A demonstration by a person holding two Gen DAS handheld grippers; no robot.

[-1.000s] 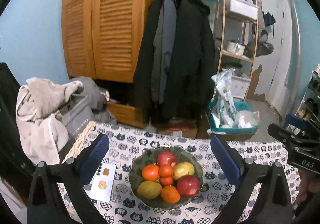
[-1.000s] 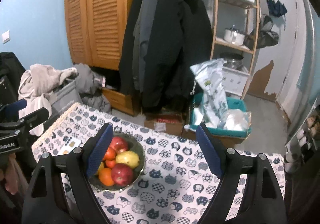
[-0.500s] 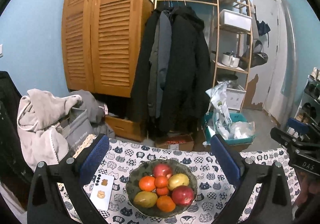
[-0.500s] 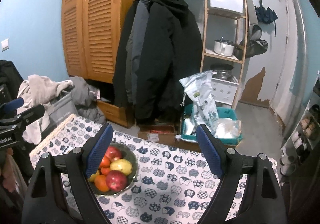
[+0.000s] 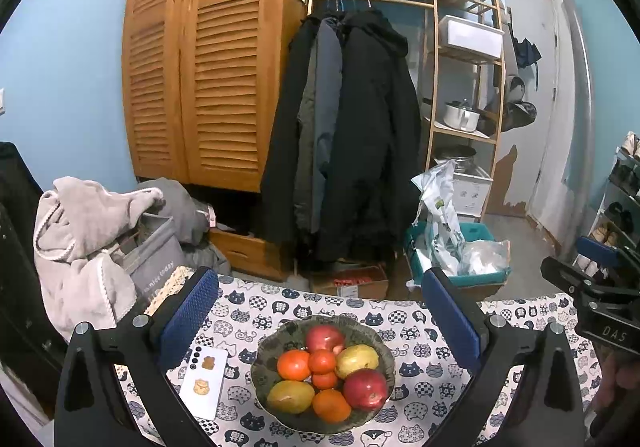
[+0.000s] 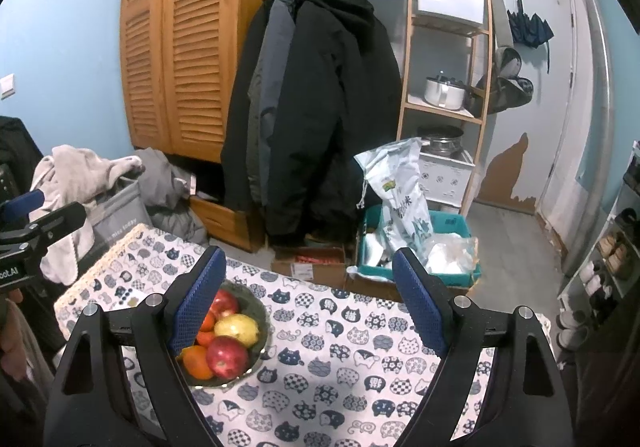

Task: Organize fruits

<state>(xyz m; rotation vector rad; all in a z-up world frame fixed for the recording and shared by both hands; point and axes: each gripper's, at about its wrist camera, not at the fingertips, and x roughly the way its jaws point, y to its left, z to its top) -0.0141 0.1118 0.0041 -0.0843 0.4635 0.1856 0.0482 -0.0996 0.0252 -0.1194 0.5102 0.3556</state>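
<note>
A dark green bowl (image 5: 272, 401) sits on a table with a cat-print cloth (image 5: 420, 379). It holds two red apples (image 5: 365, 389), yellow-green pears (image 5: 356, 360) and several oranges (image 5: 294, 365). My left gripper (image 5: 320, 321) is open and empty, held above and in front of the bowl. My right gripper (image 6: 308, 305) is open and empty, to the right of the bowl (image 6: 262, 321); its left finger hides part of the fruit (image 6: 227, 362).
A white phone (image 5: 203, 383) lies on the cloth left of the bowl. Behind the table are a wooden wardrobe (image 5: 208, 87), hanging coats (image 5: 352, 147), a shelf rack (image 5: 466, 107), a teal crate with bags (image 5: 452, 259) and a laundry pile (image 5: 92, 247).
Both grippers have pulled back and tilted up, so the bowl sits lower in both views and more of the room shows. Both stay open and empty.
</note>
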